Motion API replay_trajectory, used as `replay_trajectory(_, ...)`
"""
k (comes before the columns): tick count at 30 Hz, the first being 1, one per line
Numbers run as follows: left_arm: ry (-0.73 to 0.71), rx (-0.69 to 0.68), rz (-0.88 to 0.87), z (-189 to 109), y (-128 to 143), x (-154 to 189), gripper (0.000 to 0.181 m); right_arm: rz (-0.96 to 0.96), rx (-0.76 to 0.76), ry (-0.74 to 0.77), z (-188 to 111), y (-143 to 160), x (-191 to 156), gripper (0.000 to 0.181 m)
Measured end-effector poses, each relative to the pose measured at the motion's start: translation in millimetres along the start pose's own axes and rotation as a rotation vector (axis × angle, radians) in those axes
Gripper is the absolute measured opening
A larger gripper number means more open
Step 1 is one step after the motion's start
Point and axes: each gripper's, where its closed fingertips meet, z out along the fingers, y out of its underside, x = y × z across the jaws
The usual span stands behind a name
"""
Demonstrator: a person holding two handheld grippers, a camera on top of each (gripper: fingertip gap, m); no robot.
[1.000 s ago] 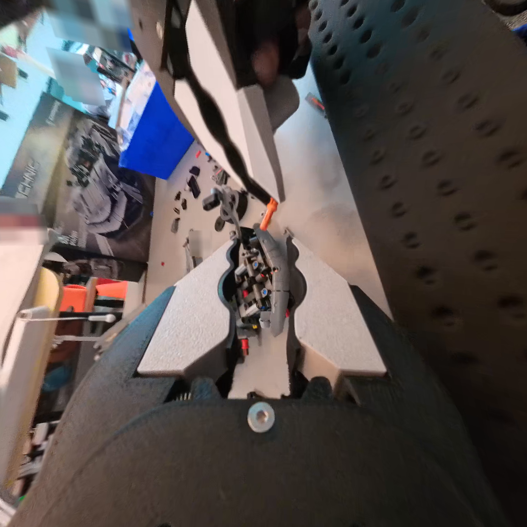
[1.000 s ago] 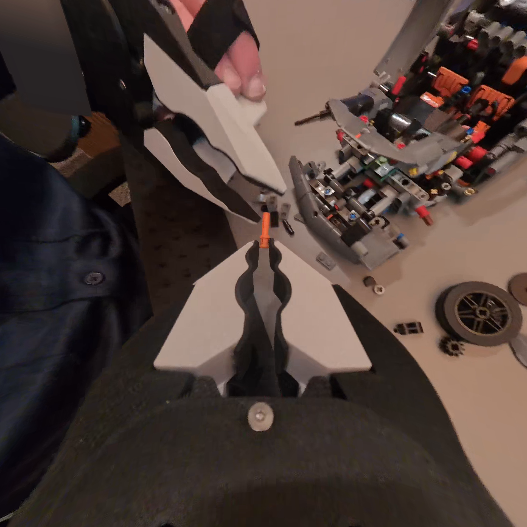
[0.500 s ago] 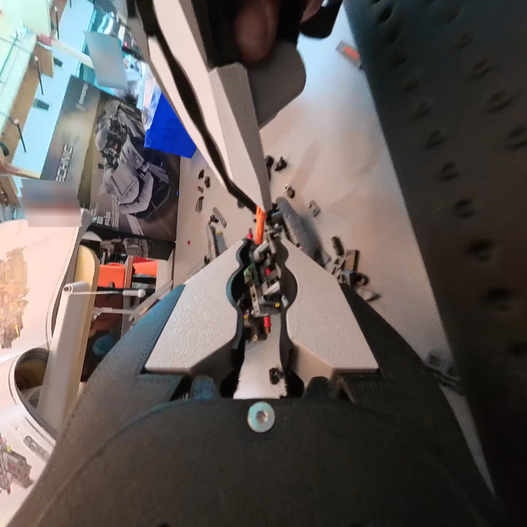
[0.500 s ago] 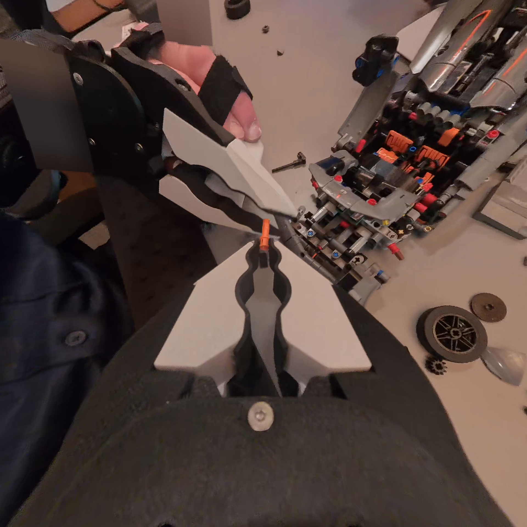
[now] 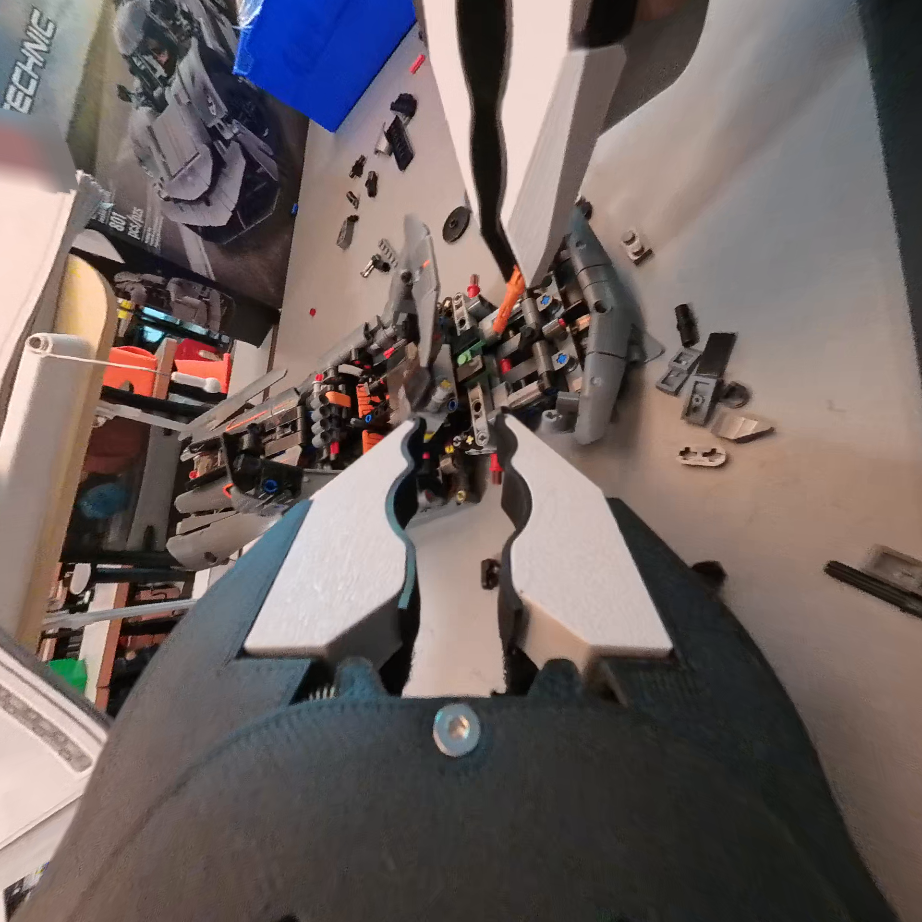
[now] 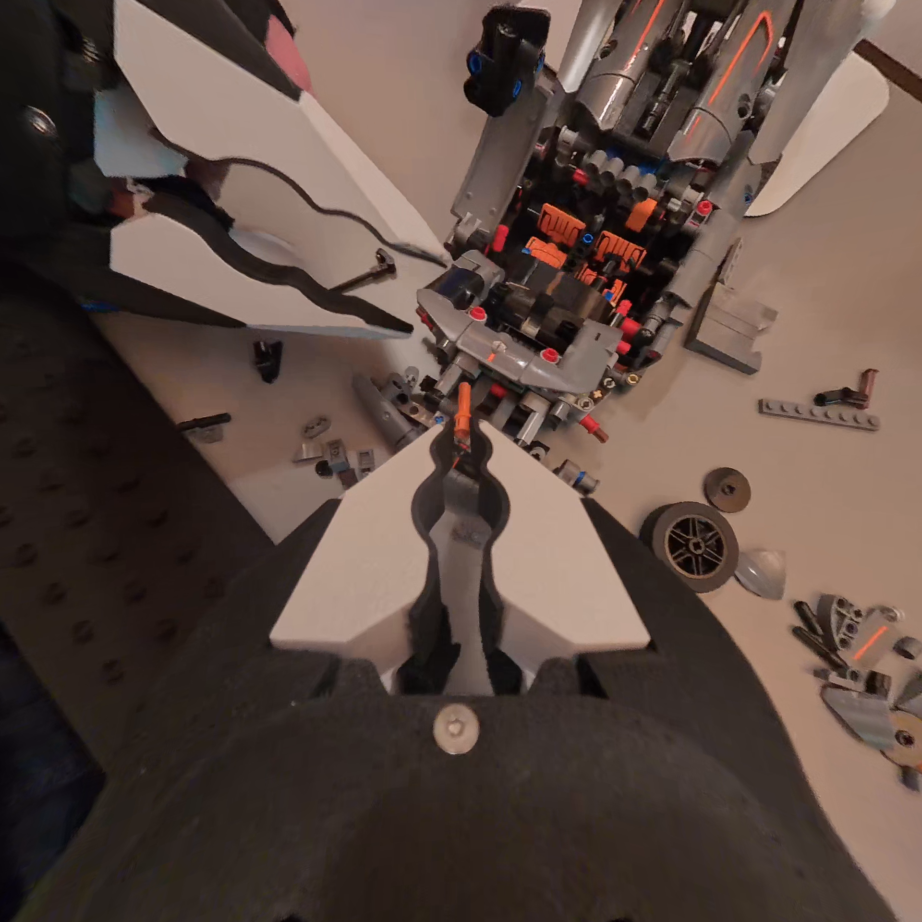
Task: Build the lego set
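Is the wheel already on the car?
No, the wheel lies flat on the table, apart from the car.

A workshop or lab: a pale table [image 5: 748, 499] strewn with loose parts, a blue bin [image 5: 319, 55], and cluttered storage shelves [image 5: 144, 379] behind.

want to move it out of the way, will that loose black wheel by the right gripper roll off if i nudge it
Probably not far: the black wheel lies flat on its side on the table, so a nudge would likely slide it. Its tyre looks rubbery, so it may drag rather than glide. Stood on edge, it would likely roll freely.
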Motion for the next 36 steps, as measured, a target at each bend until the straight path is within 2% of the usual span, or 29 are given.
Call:
replay_trajectory(7,-0.037,0.018,0.080,6.6,-6.6,-5.8,0.045,-0.035,-0.048,0.117,-5.0,6.8,21.1,0.003)
replay_trajectory(17,0.028,0.042,0.193,38.1,-23.5,-4.0,0.041,-0.047,-0.134,0.242,-12.1,18.5,50.3,0.003)
replay_trajectory(20,0.052,0.041,0.191,49.1,-25.4,-4.3,0.033,-0.001,-0.162,0.228,-10.7,23.4,54.0,0.003)
replay_trajectory(30,0.098,0.053,0.119,61.2,-30.9,-3.4,0.031,0.010,-0.290,0.358,-0.3,37.0,75.3,0.003)
replay_trajectory(36,0.100,0.040,0.055,63.6,-29.1,-5.1,0.031,0.039,-0.205,0.359,-0.3,31.3,78.1,0.003)
